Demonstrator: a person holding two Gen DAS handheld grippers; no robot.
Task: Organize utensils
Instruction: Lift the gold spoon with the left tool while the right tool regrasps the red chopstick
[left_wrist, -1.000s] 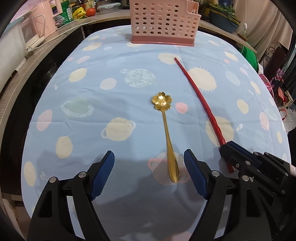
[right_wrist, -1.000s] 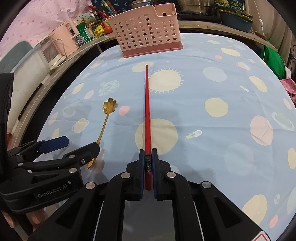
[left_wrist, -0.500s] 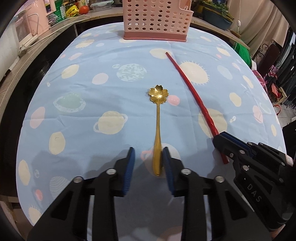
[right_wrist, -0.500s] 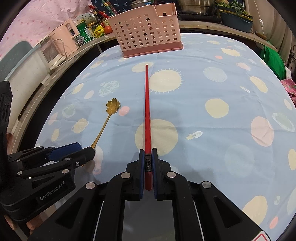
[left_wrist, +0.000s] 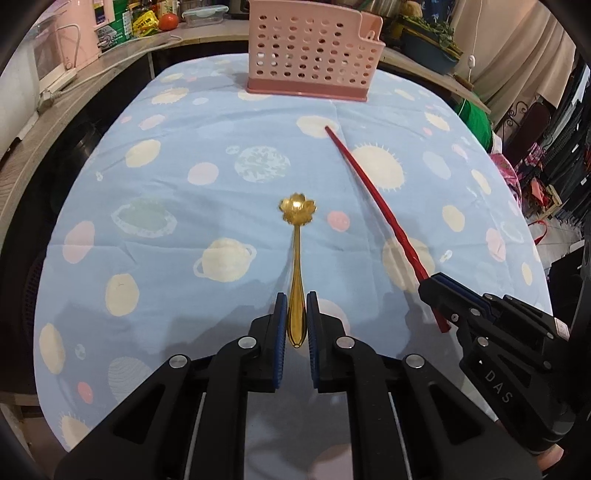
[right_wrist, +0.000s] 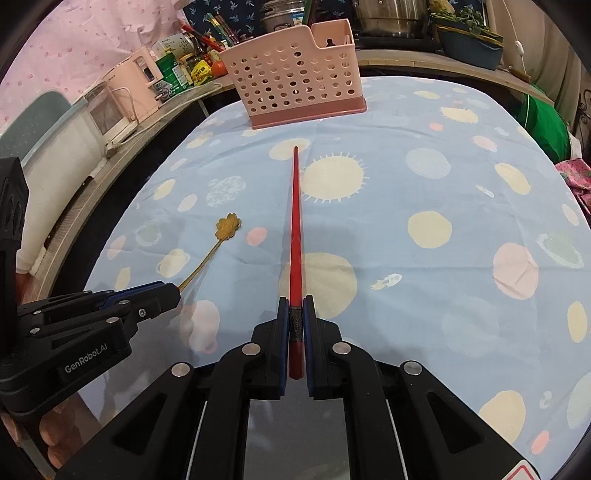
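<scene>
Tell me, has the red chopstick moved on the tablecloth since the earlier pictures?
No. In the right wrist view the red chopstick keeps its tip beside the same sun print, below the pink basket.

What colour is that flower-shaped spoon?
Gold; the spoon shows best in the left wrist view.

Light: bright, even, from overhead.
Shadows: soft, falling on the desk (left_wrist: 177, 155) close to the cameras.
Glare: a small glint on the gold spoon (left_wrist: 297, 214).
Edges: strong fisheye bending, dark corners.
Focus: sharp.
</scene>
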